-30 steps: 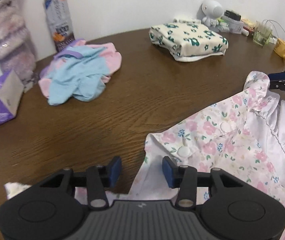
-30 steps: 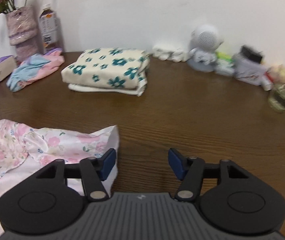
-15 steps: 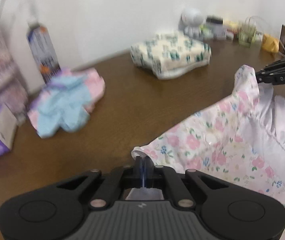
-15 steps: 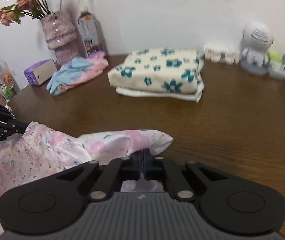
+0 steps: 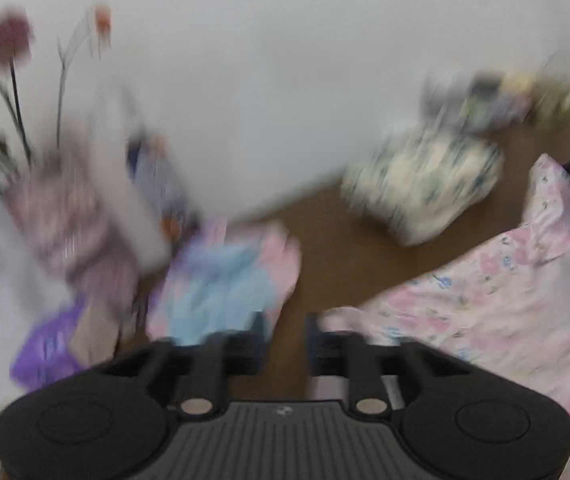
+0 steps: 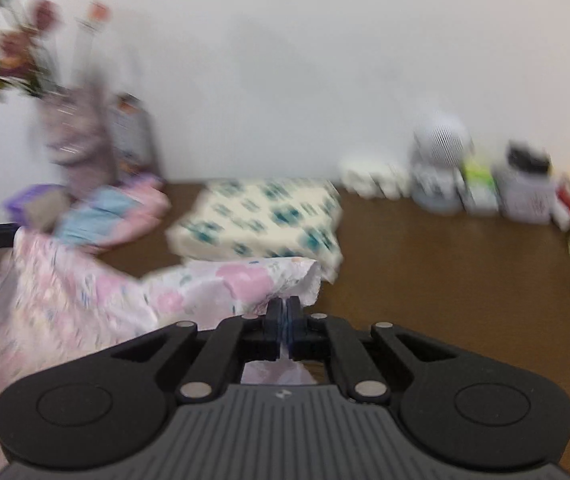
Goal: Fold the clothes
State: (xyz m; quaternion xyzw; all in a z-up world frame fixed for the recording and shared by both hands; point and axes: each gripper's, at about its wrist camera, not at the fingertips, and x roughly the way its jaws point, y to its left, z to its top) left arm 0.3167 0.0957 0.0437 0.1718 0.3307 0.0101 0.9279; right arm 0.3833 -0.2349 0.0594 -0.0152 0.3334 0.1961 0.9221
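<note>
**Floral garment held at one corner**

The table (image 6: 445,280) lies ahead of both grippers. The garment (image 6: 85,300), pale pink and flower-printed, drapes left of the right gripper (image 6: 283,322), whose jaws pinch its corner. The left gripper (image 5: 285,344) has just been opening; nothing sits in the gap, cloth just beside its right finger. Blur hides any writing.

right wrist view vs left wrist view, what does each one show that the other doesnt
Only the right wrist view shows the right gripper pinching an edge of the pink floral garment, and a white round-headed figure by the wall.

Only the left wrist view shows the left gripper, its jaws apart with bare table between them; they have just been opening.

Both show the floral garment, the folded cream cloth with teal flowers, the blue and pink clothes pile, the purple tissue pack and the flowers.
</note>
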